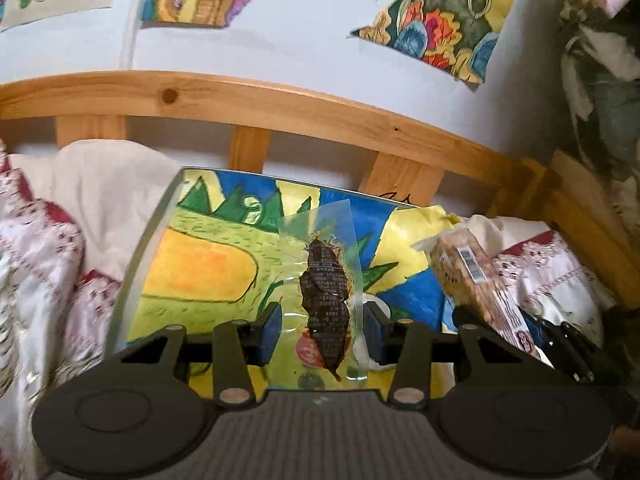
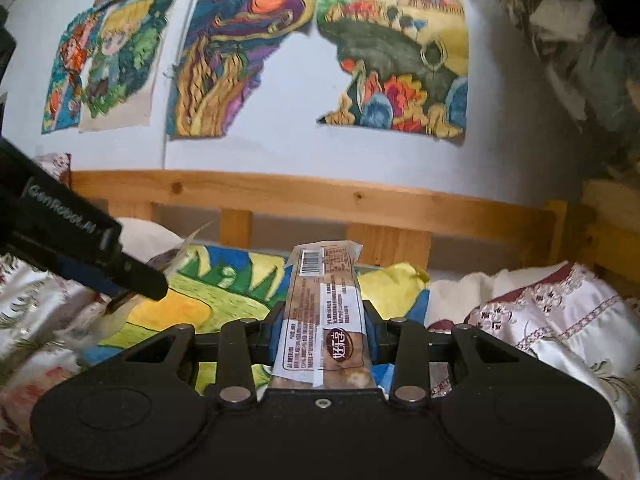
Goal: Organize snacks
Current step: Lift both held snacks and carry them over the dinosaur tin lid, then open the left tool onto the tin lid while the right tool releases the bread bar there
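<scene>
Your right tool [image 2: 324,334]: clamped on the biscuit pack [image 2: 324,320], lower end hidden. Your left tool [image 1: 323,330]: pads touching the clear dark-snack pouch [image 1: 324,292] above the glass table [image 1: 132,264]; grip unclear.

Clear packet of dark snack [image 1: 326,304] and tan labelled snack bar [image 2: 326,320], both held lengthwise.

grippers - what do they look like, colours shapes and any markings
Both match: the left gripper and right gripper have matte black bodies with two round discs, angular black linkage arms with silver pivot pins, and blue finger pads. Pale lettering, too blurred to read, marks the left gripper's side in the right wrist view.
</scene>
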